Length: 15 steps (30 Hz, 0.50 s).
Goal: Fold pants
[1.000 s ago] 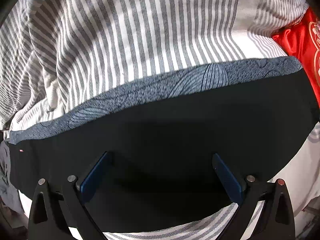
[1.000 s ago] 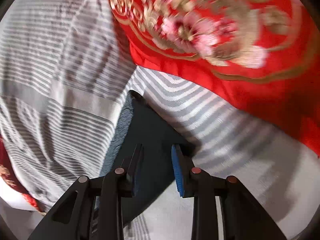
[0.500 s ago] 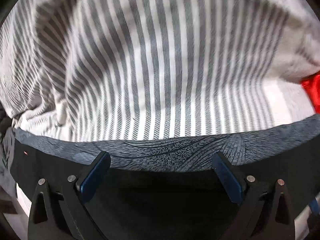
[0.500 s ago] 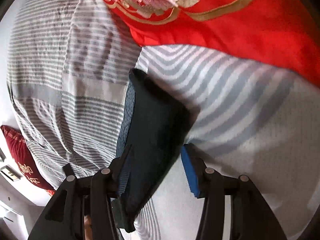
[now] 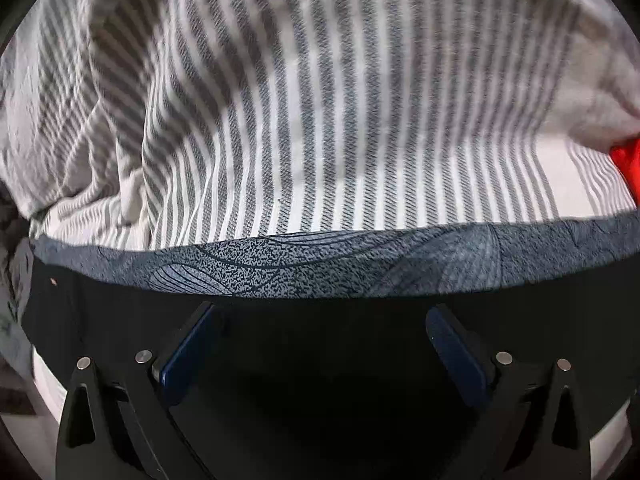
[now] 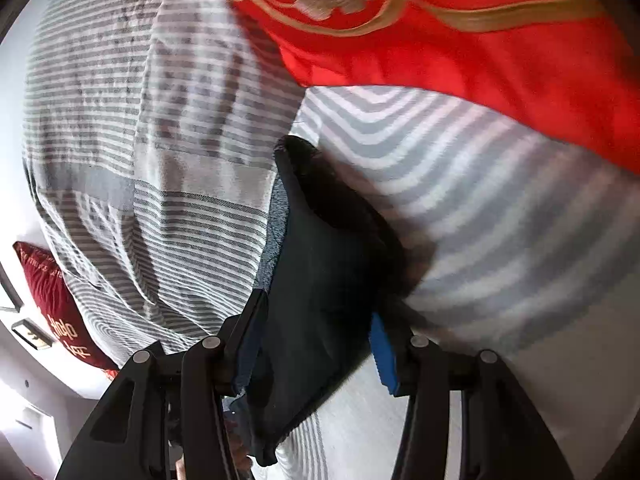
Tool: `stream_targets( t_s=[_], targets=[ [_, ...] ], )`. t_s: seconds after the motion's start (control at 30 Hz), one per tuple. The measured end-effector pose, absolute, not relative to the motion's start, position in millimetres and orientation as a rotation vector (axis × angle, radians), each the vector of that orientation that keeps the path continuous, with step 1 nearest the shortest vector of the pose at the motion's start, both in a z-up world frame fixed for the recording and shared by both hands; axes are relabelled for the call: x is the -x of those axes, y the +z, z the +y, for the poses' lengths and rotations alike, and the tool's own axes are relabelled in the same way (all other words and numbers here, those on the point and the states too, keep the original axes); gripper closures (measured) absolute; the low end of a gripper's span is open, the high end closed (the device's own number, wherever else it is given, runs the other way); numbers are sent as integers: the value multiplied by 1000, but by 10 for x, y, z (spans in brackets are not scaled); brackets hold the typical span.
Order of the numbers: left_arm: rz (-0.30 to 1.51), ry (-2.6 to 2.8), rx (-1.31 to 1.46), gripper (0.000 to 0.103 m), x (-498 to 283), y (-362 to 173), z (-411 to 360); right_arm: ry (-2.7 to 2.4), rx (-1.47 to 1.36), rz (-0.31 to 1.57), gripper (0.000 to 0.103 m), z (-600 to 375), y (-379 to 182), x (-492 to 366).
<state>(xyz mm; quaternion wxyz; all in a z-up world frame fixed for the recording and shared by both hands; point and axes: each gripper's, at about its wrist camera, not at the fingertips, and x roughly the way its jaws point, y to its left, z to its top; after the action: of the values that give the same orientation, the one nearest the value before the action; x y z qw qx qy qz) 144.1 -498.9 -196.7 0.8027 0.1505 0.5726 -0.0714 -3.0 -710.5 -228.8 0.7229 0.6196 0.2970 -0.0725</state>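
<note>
The dark pants [image 5: 320, 360] lie folded on the striped bed, with a blue-grey patterned layer [image 5: 360, 264] showing along the far edge. My left gripper [image 5: 320, 332] is open wide, hovering over the black fabric with nothing between its blue pads [image 5: 188, 344]. In the right wrist view the pants [image 6: 320, 280] appear as a narrow dark stack seen end-on. My right gripper [image 6: 316, 320] is open, its fingers straddling the near end of the stack without pinching it.
A grey-and-white striped bedsheet [image 5: 320, 100] covers the bed, rumpled at the left. A red embroidered quilt [image 6: 460, 40] lies beyond the pants at the right. A dark red pillow [image 6: 52, 288] sits at the bed's far left edge.
My right gripper has opened from nearly shut and now straddles the pants' end. My left gripper has tilted toward the patterned edge, then eased back slightly, staying open.
</note>
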Motion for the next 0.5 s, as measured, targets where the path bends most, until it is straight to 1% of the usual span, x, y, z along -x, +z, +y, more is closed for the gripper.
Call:
stream_targets(
  t_s=[0.13,0.2,0.27,0.5],
  targets=[
    [1195,-97,-314,0,-1542,-2030,-4974,-149,-1377,655,50,-7114,-2306,-96],
    [1168,-93,-314,0,-1549,-2092,-4961,-141,-1402,668,55,-7119,-2324,-179],
    [1151,-94,-305,0,-1536,-2114,-4949,-98,-1467,679,88,-7102,-2372,-259],
    [1058,-145,-365,0,-1333,-2088,-5012,37,-1498,571,88,-6905,-1956,-324]
  ],
)
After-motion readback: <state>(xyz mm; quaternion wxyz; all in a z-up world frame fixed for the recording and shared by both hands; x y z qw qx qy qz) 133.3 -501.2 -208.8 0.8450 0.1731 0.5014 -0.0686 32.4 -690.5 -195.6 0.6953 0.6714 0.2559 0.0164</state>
